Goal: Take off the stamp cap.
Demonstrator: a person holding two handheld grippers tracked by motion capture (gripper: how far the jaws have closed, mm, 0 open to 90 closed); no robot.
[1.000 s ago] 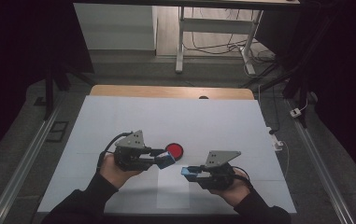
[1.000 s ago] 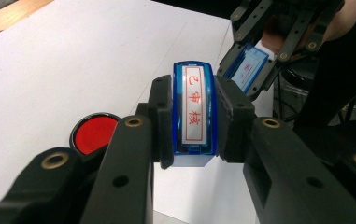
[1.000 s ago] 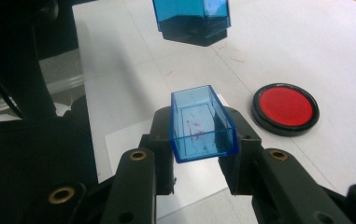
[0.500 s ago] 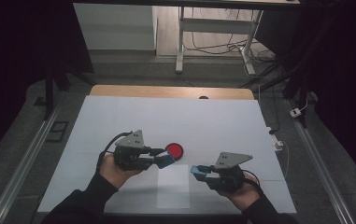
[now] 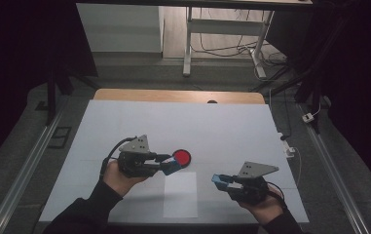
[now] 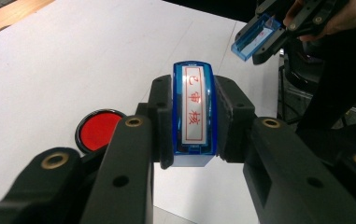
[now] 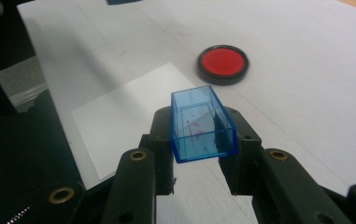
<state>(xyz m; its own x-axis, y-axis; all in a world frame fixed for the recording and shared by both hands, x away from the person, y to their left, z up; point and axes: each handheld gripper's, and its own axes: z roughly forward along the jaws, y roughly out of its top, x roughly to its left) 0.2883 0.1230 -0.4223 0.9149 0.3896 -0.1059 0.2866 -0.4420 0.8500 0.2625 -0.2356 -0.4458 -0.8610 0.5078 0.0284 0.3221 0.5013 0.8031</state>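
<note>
The white table [image 5: 124, 122] is brightly and evenly lit from above against dark surroundings. Shadows are soft. Both gripper views are sharp, with near jaws slightly blurred.

White table [image 5: 124, 126] — wooden far edge [image 5: 178, 95], desk frame [image 5: 189, 44] behind

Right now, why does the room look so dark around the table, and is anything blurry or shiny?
High view: the white table is lit, the surroundings nearly black. Left gripper view: the stamp is sharp, with a bright sheen on its label; the near tongs are soft. Right gripper view: the clear blue cap is fairly sharp, the ink pad behind it slightly soft.
</note>
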